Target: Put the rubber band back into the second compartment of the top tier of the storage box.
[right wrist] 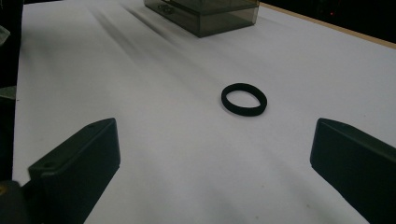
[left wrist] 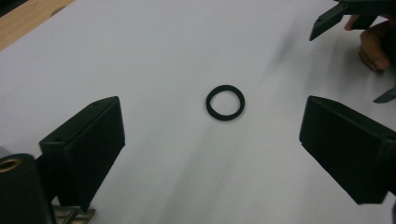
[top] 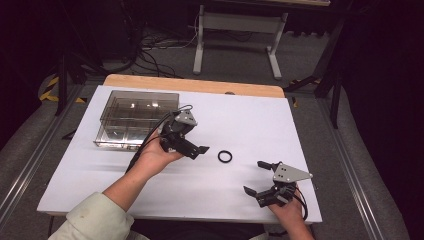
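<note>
A small black ring [top: 225,156] lies flat on the white table top [top: 250,115], between my two grippers. My left gripper [top: 198,150] is held just left of the ring, pointing at it, open and empty. In the left gripper view the ring [left wrist: 225,102] lies ahead of the wide-spread jaws of that gripper [left wrist: 212,128], untouched. My right gripper [top: 256,177] rests near the front right of the table, open and empty. In the right gripper view the ring [right wrist: 243,99] lies some way beyond the parted jaws of that gripper [right wrist: 217,137].
A clear smoky plastic box [top: 135,120] with compartments stands at the back left of the table, also seen as the box [right wrist: 205,14] far off. A wooden strip [top: 195,85] runs along the far edge. The other gripper's jaw [left wrist: 327,21] and a hand [left wrist: 373,46] show at top right.
</note>
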